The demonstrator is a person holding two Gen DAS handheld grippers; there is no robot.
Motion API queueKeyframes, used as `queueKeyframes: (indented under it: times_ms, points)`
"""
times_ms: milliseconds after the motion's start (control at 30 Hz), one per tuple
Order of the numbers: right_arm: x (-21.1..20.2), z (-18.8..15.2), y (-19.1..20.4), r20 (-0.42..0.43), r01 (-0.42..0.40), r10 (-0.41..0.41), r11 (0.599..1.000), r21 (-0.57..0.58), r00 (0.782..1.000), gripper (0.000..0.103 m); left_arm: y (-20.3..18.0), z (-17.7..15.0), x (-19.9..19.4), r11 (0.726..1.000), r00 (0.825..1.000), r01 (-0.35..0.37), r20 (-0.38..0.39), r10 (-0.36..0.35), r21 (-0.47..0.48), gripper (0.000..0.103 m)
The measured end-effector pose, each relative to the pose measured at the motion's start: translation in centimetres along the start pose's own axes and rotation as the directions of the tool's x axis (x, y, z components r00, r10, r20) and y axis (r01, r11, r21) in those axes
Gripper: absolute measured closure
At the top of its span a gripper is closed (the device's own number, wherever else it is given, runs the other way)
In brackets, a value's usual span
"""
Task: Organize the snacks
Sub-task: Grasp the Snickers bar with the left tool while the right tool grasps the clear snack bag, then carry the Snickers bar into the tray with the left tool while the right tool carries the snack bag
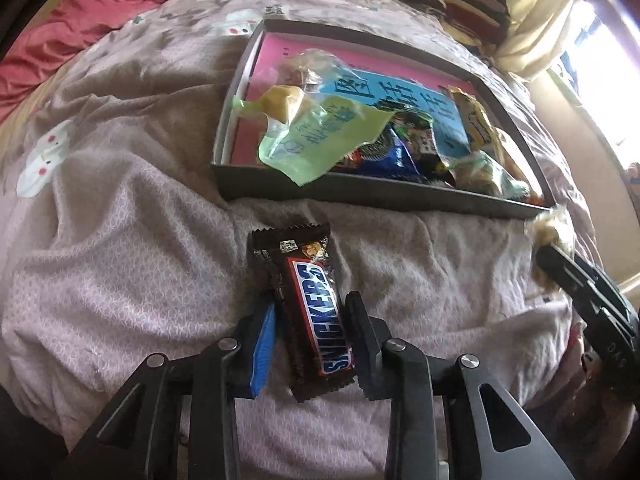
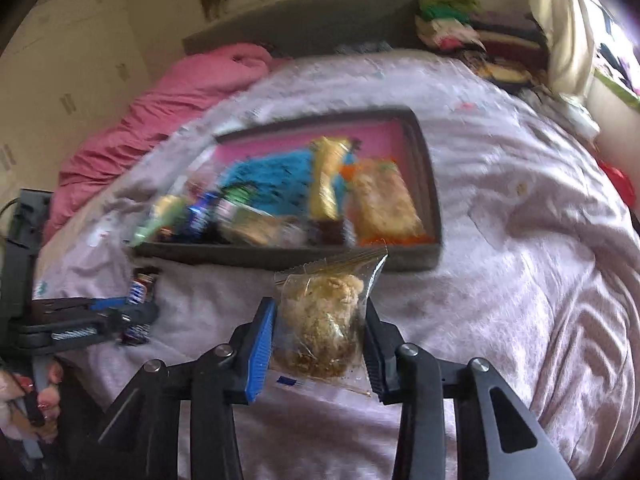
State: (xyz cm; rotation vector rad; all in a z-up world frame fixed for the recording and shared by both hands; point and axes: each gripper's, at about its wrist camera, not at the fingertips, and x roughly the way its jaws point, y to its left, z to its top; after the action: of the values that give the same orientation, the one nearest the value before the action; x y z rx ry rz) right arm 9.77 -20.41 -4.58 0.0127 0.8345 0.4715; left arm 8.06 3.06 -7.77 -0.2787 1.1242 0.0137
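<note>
Left tongs [image 1: 308,340] clamped on a Snickers bar [image 1: 310,308], one pad each side of the wrapper, bar lying lengthwise between the fingers on the pinkish bedspread [image 1: 120,260], far end pointing toward the tray. Right tongs [image 2: 320,344] clamped on a clear-wrapped pastry [image 2: 324,320], blue pad on one side, black on the other, packet's crimped top edge sticking up past the fingertips. Right wrist view is motion-blurred. A hand [image 2: 28,400] grips the left tool's handle at that view's lower left edge. Just beyond both tongs sits a shallow dark tray [image 1: 360,194] with pink lining, on the bed. Inside: a light green packet [image 1: 320,144] draped over the near wall, a blue packet [image 1: 394,160], a yellow packet [image 1: 476,120], a big blue printed pack [image 1: 400,100], more clear-wrapped snacks; exact count unclear. Farther back a pink blanket [image 1: 100,4] is bunched at the bed's head, clothes pile [image 2: 460,28] at the far corner
</note>
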Motion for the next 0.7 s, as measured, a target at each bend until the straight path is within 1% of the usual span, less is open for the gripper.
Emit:
queueKeyframes:
  times_ms: [67,133,233,333,433,567,700]
  points:
    - [-0.5,0.2,0.7,0.026,-0.014,0.015,1.000,-0.026,1.000,0.062,-0.1,0.0,-0.6,1.000,1.000,0.019,0.004,-0.019,0.001,0.072]
    - [-0.6,0.3,1.1,0.031,-0.025,0.026,0.999,-0.036,0.999,0.062,-0.3,0.1,-1.5,0.999,0.999,0.043,0.018,-0.043,0.009,0.072]
    - [-0.8,0.6,1.3,0.049,-0.035,0.037,0.998,-0.046,0.998,0.063,-0.9,0.2,-2.6,0.998,0.997,0.050,0.051,-0.053,0.044,0.072]
    - [-1.5,0.8,1.5,0.084,-0.036,0.040,0.998,-0.054,0.996,0.063,-1.7,0.3,-3.4,0.996,0.995,0.052,0.077,-0.057,0.074,0.072]
    - [-2.1,1.1,1.7,0.117,-0.044,0.050,0.997,-0.056,0.992,0.063,-2.5,0.7,-5.1,0.993,0.988,0.053,0.140,-0.068,0.105,0.072]
    - [-2.7,1.6,1.7,0.150,-0.050,0.059,0.997,-0.062,0.987,0.063,-3.2,1.4,-6.6,0.989,0.978,0.034,0.197,-0.062,0.145,0.072]
    - [-3.1,2.1,1.8,0.180,-0.055,0.066,0.996,-0.066,0.981,0.063,-3.4,2.1,-7.1,0.987,0.973,0.023,0.225,-0.058,0.157,0.072]
